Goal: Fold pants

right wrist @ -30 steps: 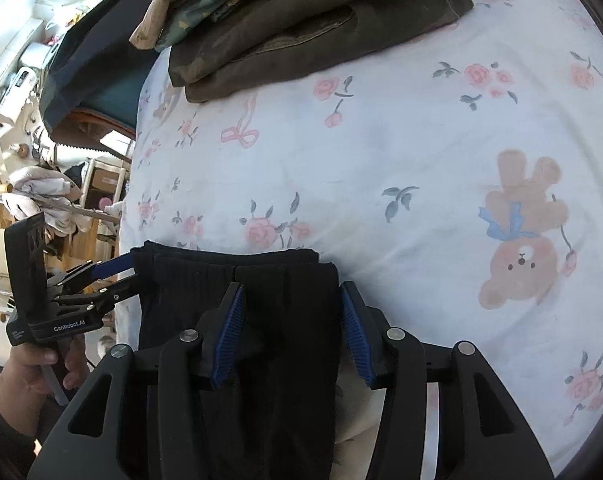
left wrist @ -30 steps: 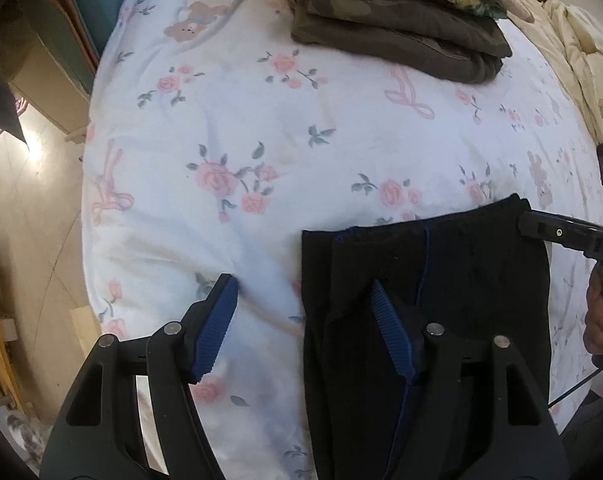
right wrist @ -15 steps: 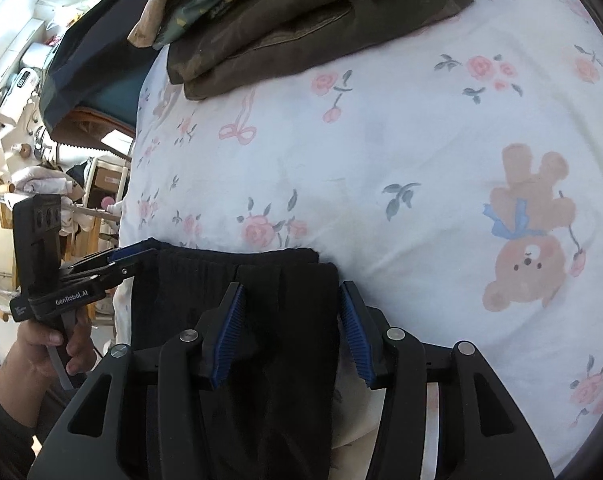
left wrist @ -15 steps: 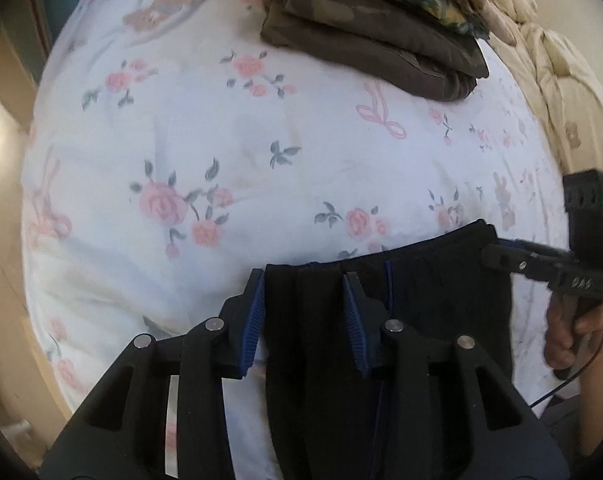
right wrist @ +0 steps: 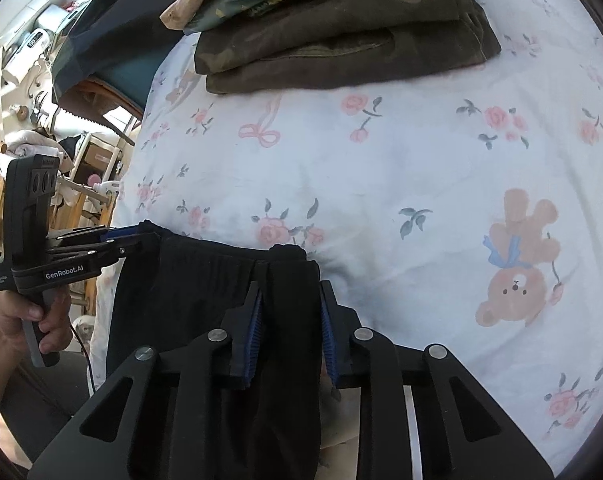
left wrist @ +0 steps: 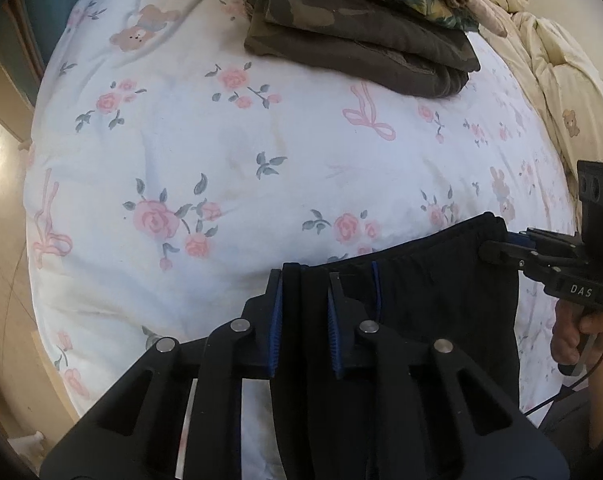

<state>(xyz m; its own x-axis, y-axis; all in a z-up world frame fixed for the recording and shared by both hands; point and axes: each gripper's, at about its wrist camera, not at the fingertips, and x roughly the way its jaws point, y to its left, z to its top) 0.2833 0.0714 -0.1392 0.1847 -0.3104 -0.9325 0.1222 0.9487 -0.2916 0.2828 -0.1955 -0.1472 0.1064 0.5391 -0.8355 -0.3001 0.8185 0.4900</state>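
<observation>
The black pants [left wrist: 433,304] lie on the near part of the flowered bed sheet [left wrist: 237,160], waistband edge toward the far side. My left gripper [left wrist: 303,280] is shut on the left corner of the pants' far edge. My right gripper [right wrist: 289,288] is shut on the right corner of the same edge; the pants [right wrist: 181,292] spread to its left. Each gripper shows in the other's view, the right gripper [left wrist: 497,246] at the right corner and the left gripper [right wrist: 137,242] at the left corner. The near part of the pants is hidden under the grippers.
A stack of folded camouflage and patterned clothes [left wrist: 361,36] sits at the far side of the bed. A cream quilt [left wrist: 557,60] lies at the far right. The bed's left edge drops to a wooden floor [left wrist: 1,240]. Cluttered shelves and racks [right wrist: 41,100] stand beyond it.
My left gripper moved right onto the pants' left corner and closed from wide open to shut on the fabric. My right gripper kept its hold on the right corner.
</observation>
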